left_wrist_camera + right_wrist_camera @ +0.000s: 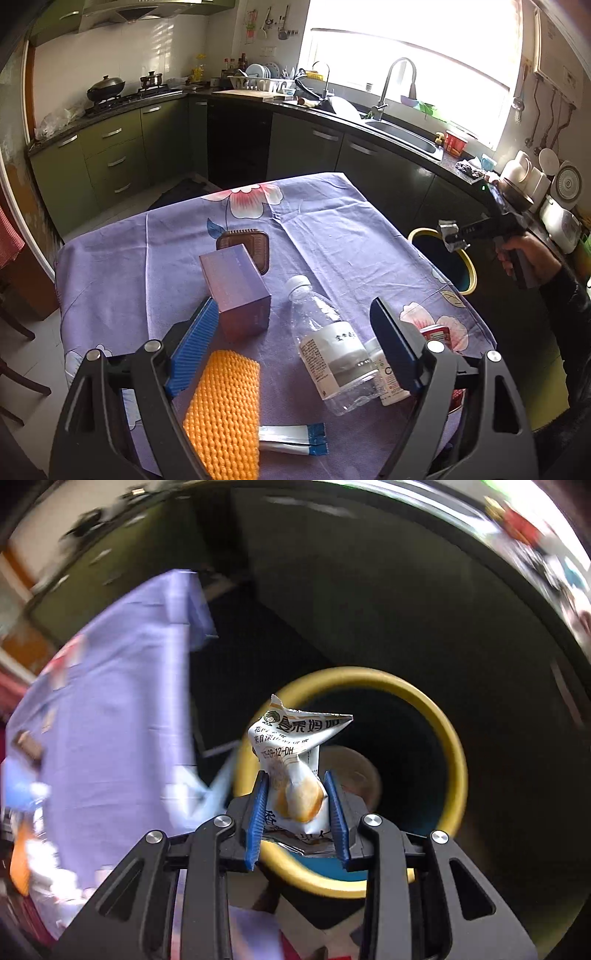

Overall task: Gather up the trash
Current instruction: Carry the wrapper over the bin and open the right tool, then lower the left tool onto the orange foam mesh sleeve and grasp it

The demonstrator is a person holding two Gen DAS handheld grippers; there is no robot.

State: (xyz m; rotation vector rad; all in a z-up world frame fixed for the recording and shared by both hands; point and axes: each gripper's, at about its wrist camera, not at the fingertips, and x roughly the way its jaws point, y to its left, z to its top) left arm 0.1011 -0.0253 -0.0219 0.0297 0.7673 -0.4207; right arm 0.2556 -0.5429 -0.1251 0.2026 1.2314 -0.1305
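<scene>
The right tongs (298, 794) are being held over the mouth of the yellow-rimmed bin (452, 738), pinching a crumpled white snack wrapper (291, 746) between the blue pads (258, 812). The wrapper is being carried upright, its torn top standing above the pads, in line with the bin's dark opening. A pale round object is lying at the bottom of the bin, too blurred to be identified. The edge of the purple tablecloth (110, 701) is hanging just to the left of the bin, smeared by motion blur.

From the left wrist view, the left tongs (291, 325) are being held spread wide above the table (155, 258), nothing being gripped. Between and below the fingers a clear plastic bottle (328, 347) with a white cap is lying on its side. A small white jar (384, 373) is lying against the bottle's base, partly hidden behind the right finger, and a red-labelled item (436, 332) is showing just past it. A purple box (236, 291) is standing beside the left finger, with a brown tray (251, 240) behind it. An orange foam net (225, 413) and a blue-and-white sachet (291, 439) are lying nearest the camera. The right hand (524, 254) is being seen off the table's right edge, above the bin (469, 273). Kitchen counter and sink (406, 136) are lying beyond.
</scene>
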